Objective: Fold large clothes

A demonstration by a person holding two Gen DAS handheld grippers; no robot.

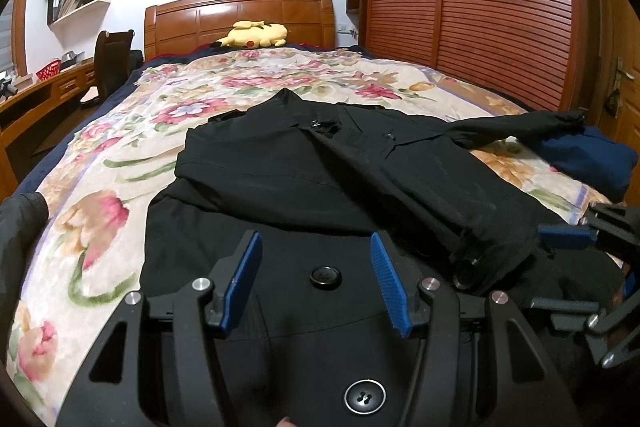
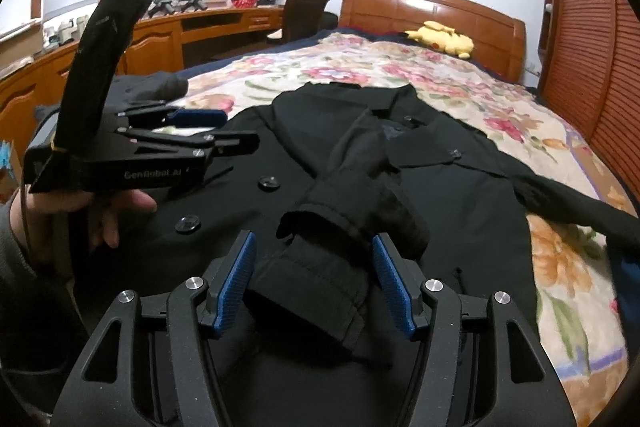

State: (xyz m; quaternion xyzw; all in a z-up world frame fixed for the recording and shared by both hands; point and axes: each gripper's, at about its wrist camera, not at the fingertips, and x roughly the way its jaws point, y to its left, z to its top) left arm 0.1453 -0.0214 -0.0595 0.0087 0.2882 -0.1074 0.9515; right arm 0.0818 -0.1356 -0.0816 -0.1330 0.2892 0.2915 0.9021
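A large black coat with round buttons lies spread on the floral bed, collar toward the headboard. It also shows in the right wrist view. One sleeve is folded across the chest, its cuff lying between my right gripper's open blue pads. My right gripper is open around that cuff, not closed on it. My left gripper is open just above the coat's lower front, holding nothing. It also shows in the right wrist view at left. The other sleeve stretches out to the right.
The floral bedspread covers the bed. A yellow plush toy lies by the wooden headboard. A dark blue garment sits at the bed's right edge. A louvred wardrobe stands right; a desk and chair stand left.
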